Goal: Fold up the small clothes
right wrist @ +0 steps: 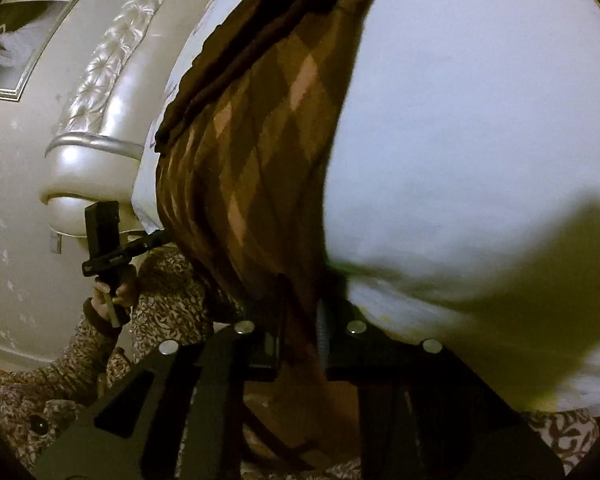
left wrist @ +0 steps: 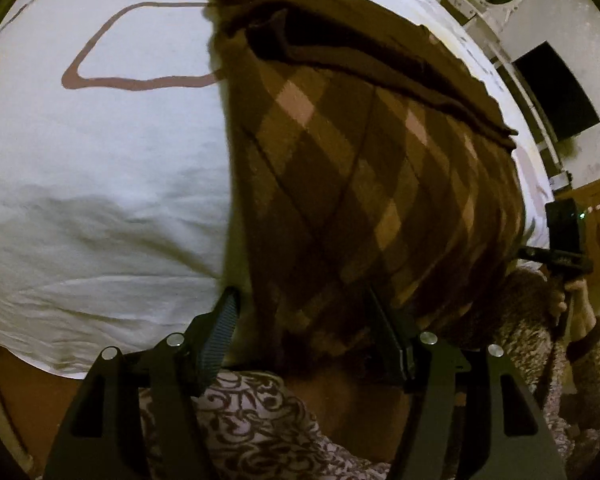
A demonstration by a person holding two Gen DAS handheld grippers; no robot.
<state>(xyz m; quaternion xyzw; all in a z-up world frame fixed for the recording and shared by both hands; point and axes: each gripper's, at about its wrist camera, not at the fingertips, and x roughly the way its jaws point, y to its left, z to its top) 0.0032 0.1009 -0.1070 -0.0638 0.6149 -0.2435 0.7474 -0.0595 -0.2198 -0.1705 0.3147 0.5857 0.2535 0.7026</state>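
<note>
- Nearest, left gripper (left wrist: 300,320): jaws spread wide, near hem of brown argyle garment (left wrist: 340,152) lying between them; pads not seen pressing the cloth, so released, not holding.
- Right gripper (right wrist: 300,336): jaws drawn nearly together, clenched on the garment's near edge, fabric pinched in the narrow gap.
- Garment itself: stretched lengthwise away from both grippers across the white bedsheet (left wrist: 100,168), a darker folded band across its far end.
- Patterned sleeve (right wrist: 100,344) and a hand on the other gripper's handle visible beside the cloth.
- Farther off: quilted headboard (right wrist: 112,60), framed picture (right wrist: 20,44) on the wall.
- Risk, as a judgement: one corner gripped, the other loose; lifting now likely to drag the hem askew and twist the fold.
- Further risk: knit cloth slipping from a shallow pinch, or sheet caught along with it.
- Writing: none legible; only brown line shapes printed on the sheet.
</note>
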